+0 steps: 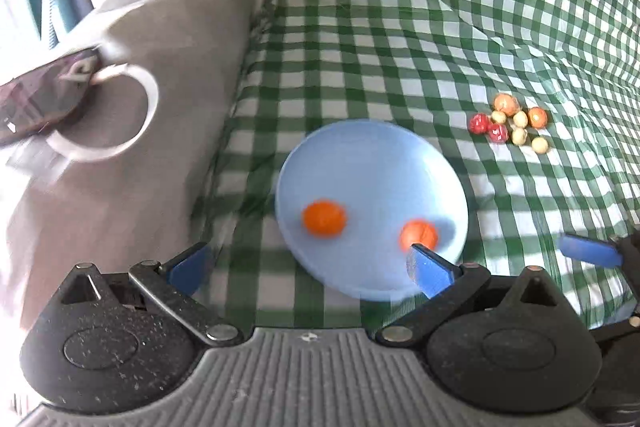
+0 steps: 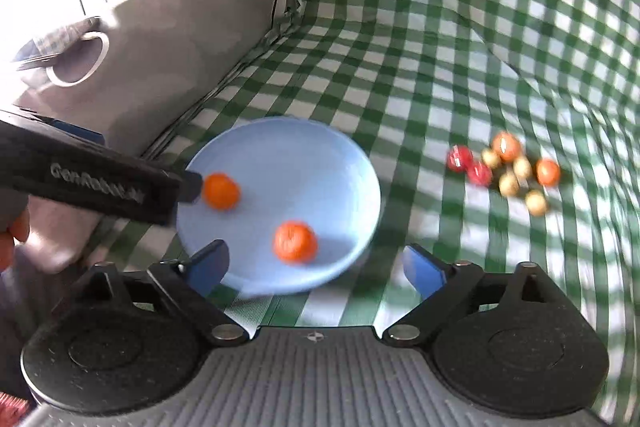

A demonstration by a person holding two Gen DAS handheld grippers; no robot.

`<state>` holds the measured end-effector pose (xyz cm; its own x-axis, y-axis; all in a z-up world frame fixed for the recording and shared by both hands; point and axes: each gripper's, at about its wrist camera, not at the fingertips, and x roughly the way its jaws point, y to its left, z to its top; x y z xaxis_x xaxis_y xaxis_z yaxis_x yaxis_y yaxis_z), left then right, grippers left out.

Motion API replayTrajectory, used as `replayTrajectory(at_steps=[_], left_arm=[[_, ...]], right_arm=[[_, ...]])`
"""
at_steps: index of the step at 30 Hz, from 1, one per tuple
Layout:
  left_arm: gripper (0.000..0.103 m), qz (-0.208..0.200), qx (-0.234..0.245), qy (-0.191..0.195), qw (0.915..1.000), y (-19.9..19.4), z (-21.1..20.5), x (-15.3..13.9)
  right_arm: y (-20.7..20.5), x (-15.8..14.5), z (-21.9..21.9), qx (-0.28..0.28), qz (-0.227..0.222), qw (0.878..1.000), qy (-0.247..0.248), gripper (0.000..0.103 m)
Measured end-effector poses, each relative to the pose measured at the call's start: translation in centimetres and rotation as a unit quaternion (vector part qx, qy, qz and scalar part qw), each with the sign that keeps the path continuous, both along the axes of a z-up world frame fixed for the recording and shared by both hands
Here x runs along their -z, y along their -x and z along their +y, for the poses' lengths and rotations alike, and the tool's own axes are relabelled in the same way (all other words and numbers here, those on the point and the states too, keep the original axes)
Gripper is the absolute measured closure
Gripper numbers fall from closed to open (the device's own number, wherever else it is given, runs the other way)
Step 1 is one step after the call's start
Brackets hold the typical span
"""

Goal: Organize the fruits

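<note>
Now the question is which tool sits closer to the loose fruit. A light blue plate (image 2: 280, 163) lies on the green-checked cloth (image 2: 400, 67) and already carries two small oranges (image 2: 221, 191), one toward its left side and one (image 2: 295, 242) nearer the front rim. The remaining pile of small fruits (image 2: 506, 169) — two red ones, two orange ones and several pale ones, touching each other — lies on the cloth to the right of the plate, well apart from its rim.

From the right tool (image 2: 316, 267), whose fingers are spread wide with nothing between them, the pile lies ahead and to the right. The left tool (image 1: 304, 267) is likewise spread and empty, and hangs over the plate's near-left part, so the plate stands between it and the pile. By my judgement the right hand is the nearer one for the next pick. The fruits are round, with no long axis to align to; packed together as they are, a neighbour may roll.

A grey bag (image 1: 132, 75) with a white ring handle stands left of the plate.
</note>
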<state>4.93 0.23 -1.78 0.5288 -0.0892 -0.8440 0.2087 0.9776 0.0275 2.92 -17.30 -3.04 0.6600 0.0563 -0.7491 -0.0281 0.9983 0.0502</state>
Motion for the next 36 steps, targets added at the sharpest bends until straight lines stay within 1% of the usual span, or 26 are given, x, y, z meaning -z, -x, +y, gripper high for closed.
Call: replayTrajectory(at_steps=[3,6,10,14,23,27,36], left_arm=[[0.000,0.002,-0.014,0.005,0.9999,2.4,0.5,-0.8],[0.000,-0.010,-0.018,0.005,0.9998,4.2,0.4,-1.7],[0.000,-0.033,-0.015,-0.004,0.9993,5.7,0.1,-2.7],[0.000,-0.050,-0.016,-0.001,0.9986,7.2,-0.2,-3.7],[0.000,-0.072,-0.009,-0.005,0.9973,9.0,-0.6,-5.1],[0.000,-0.075,-0.010,-0.004,0.9971,9.3,-0.4,-5.3],[0.000,-0.076,-0.012,0.000,0.9970,9.4,0.0,-5.4]], right_arm=[[3.3,-0.6,0.3,0.019,0.004,1.000,-0.006,0.006],[6.1,-1.5,0.8,0.037,-0.016,0.999,-0.003,0.004],[8.4,-2.9,1.3,0.038,-0.052,0.998,0.009,0.001],[9.8,-3.7,1.3,0.041,-0.068,0.997,0.006,0.001],[12.0,-4.7,1.0,0.051,-0.088,0.995,-0.003,0.001],[12.6,-5.0,1.0,0.050,-0.097,0.994,-0.004,0.001],[12.6,-5.0,1.3,0.050,-0.097,0.994,-0.003,0.001]])
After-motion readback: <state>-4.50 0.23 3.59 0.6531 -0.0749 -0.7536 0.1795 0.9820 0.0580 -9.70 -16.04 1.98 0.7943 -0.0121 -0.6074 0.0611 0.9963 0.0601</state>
